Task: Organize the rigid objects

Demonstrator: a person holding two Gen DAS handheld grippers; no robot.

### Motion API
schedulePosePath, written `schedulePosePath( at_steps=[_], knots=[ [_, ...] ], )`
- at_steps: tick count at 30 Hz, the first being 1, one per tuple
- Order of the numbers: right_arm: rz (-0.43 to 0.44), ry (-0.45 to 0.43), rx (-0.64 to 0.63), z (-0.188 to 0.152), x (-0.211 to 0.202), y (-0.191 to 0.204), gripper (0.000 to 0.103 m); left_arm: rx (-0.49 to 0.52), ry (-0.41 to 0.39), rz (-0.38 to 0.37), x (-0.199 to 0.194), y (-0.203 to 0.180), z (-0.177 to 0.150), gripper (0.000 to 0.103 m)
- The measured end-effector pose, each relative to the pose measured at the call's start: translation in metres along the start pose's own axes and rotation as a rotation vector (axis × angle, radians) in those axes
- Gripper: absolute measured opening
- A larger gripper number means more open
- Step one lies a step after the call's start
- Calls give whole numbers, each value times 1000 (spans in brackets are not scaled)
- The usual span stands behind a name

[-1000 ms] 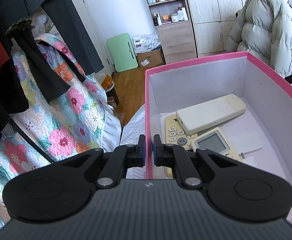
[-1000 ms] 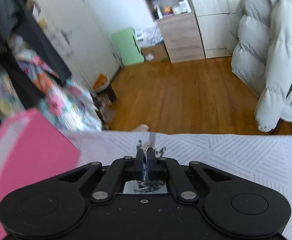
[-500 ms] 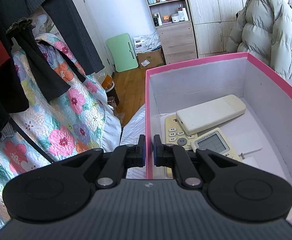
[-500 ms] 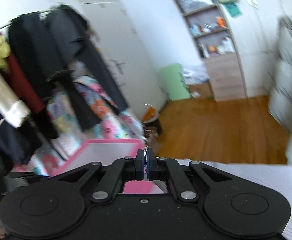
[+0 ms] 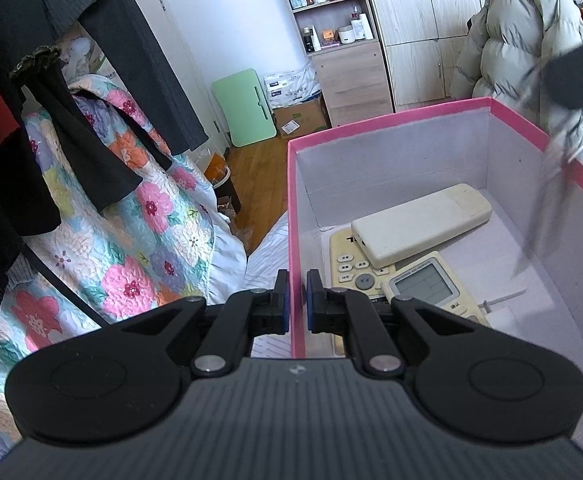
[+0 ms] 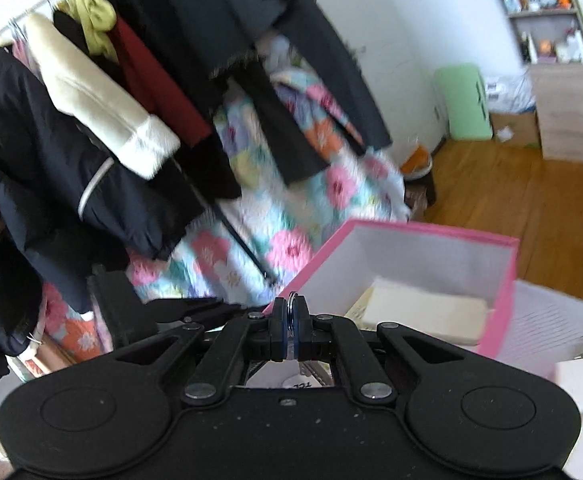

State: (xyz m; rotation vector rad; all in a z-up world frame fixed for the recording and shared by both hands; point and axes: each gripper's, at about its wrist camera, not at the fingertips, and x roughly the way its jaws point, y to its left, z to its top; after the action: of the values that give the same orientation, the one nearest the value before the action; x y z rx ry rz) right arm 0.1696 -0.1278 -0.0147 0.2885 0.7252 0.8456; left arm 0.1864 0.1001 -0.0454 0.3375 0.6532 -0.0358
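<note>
the left gripper [image 5: 296, 295] pinches the near wall of the pink box [image 5: 387, 120], steadying it. the right gripper [image 6: 290, 330] is clamped on a key ring [image 6: 291, 312]; blurred keys [image 5: 547, 216] hang over the box's right rim, so the box lies below and just ahead. deeper inside rest two remotes [image 5: 419, 230], long axes crossing.

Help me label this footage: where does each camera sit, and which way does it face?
Left wrist: on the left claw, looking down into the pink box whose wall it clamps; its own black fingers show.
Right wrist: on the right claw, shut on a key ring, facing hung clothes and the box.
Shared: the box, remotes, green board.
</note>
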Motion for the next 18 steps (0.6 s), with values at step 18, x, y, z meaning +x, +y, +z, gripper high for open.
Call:
schedulePosePath(
  at_steps=[18],
  knots=[
    [-139, 80, 33, 14, 81, -7, 37, -8, -14, -3, -4, 3, -1, 7]
  ],
)
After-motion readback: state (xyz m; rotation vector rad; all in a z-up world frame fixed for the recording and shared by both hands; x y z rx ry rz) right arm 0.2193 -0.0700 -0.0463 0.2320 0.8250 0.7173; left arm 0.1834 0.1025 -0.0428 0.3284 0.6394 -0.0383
